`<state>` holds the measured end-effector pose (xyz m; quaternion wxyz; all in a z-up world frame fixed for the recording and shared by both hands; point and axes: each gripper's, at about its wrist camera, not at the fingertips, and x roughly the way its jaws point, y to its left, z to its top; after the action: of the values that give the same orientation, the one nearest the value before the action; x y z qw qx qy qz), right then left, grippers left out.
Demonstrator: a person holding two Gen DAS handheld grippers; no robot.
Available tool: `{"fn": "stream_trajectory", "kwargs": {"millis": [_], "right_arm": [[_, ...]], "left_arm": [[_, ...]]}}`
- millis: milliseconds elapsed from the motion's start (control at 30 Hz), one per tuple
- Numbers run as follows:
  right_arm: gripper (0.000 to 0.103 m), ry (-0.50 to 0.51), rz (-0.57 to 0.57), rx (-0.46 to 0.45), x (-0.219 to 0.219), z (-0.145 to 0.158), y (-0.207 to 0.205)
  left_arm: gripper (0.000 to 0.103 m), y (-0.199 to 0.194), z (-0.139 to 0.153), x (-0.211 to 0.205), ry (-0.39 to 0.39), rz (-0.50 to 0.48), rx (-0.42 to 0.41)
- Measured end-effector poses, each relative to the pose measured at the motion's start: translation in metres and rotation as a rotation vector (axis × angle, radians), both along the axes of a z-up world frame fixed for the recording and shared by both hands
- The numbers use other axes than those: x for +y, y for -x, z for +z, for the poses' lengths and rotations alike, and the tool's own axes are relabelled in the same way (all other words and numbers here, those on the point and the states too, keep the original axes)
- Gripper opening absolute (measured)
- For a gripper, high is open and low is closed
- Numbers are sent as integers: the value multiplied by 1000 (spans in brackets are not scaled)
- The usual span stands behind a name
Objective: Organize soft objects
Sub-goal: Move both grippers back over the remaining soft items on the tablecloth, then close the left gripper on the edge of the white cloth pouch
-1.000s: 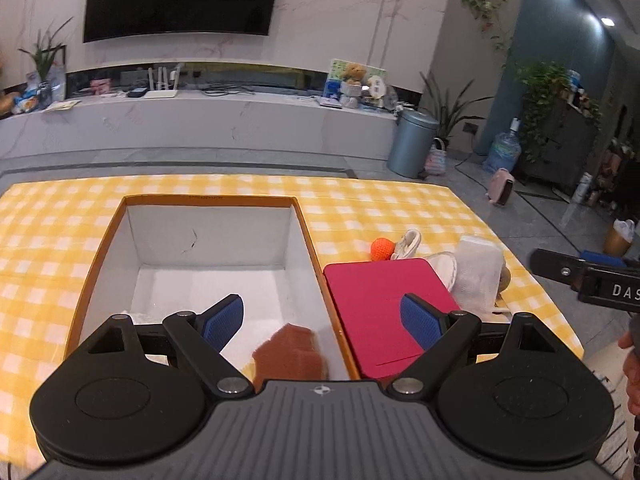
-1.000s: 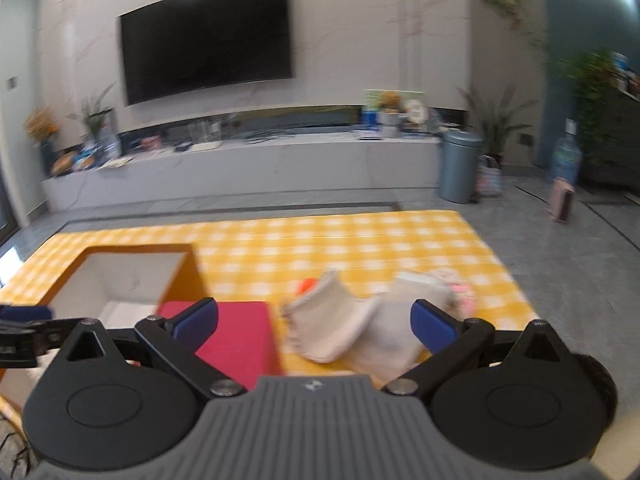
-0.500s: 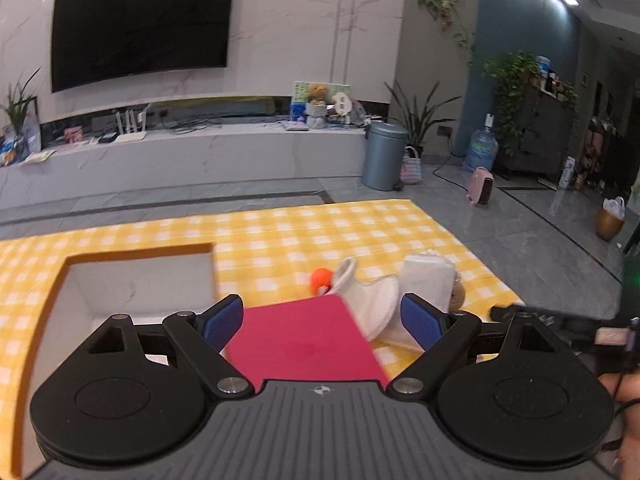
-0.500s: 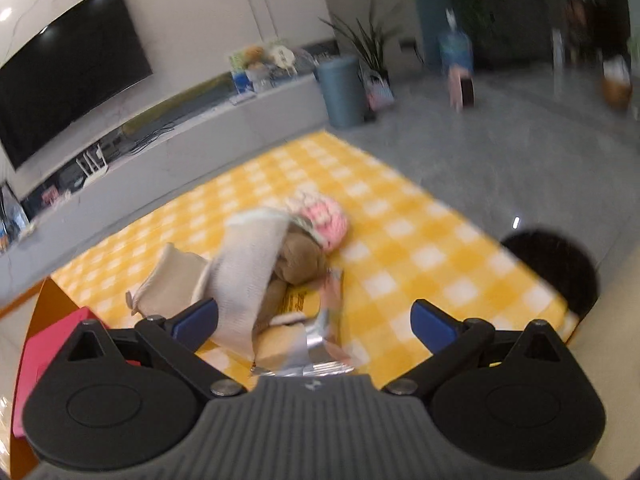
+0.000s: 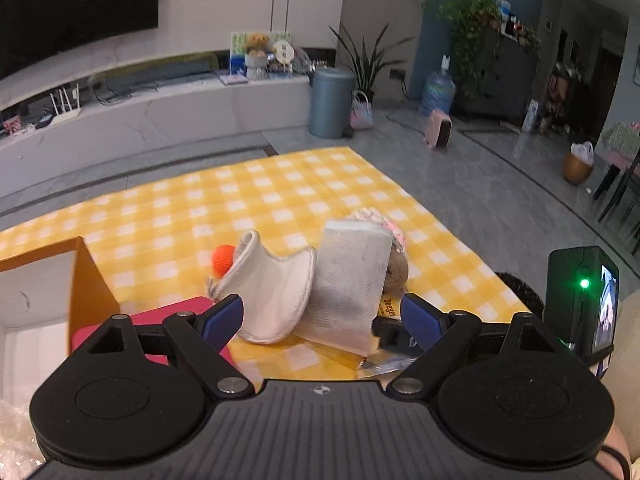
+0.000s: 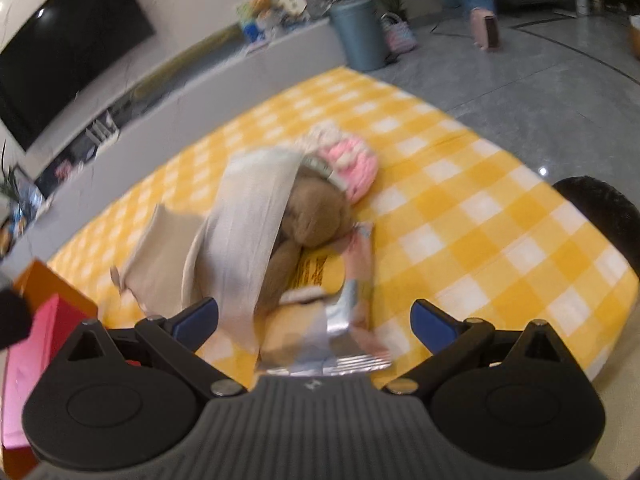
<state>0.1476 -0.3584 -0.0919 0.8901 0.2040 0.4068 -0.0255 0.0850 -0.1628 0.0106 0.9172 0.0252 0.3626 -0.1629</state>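
Jaws of left gripper (image 5: 322, 320) and right gripper (image 6: 314, 318) spread wide, empty, facing soft-toy pile (image 6: 316, 208) on checked cloth (image 6: 460, 216).

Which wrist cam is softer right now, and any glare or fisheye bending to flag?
Right wrist view: motion-smeared across the checked cloth, brown plush and TV; a small glare spot on the floor. Left wrist view: sharp on the grey cloth and white pouch; the TV console and floor lines bow from fisheye. Both grippers' bodies stay crisp.
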Motion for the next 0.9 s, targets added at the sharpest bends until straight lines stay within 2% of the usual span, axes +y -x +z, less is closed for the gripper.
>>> {"fn": "stream_trajectory", "kwargs": {"millis": [133,233,333,400,467,600,767,900], "right_arm": [[100,-22,-39,20,-6,-5,-2],[100,-77,-80,-13,-17,-2,6],[100,-108,-94,-38,-23,1,11],[100,-81,-122,-2,-24,-1,9],[100,-77,-143,27,-25,-4,7],[98,-63,-170,46,-27,-4,7],[99,-163,-145,7,-36,-3,15],[99,-97,-165,11,-36,2,18]], "left_arm": [[103,-10,-8,-7,-60,14,29],[103,-25,-16,-13,-99,7,65],[103,-45,-28,-17,-156,16,148],[103,-58,-36,-20,-199,33,228],[99,-69,-41,-21,-210,41,272],[99,-84,-45,-25,-222,-9,299],[99,-96,-54,-25,-284,57,257],[94,-107,-68,-27,-302,80,280]]}}
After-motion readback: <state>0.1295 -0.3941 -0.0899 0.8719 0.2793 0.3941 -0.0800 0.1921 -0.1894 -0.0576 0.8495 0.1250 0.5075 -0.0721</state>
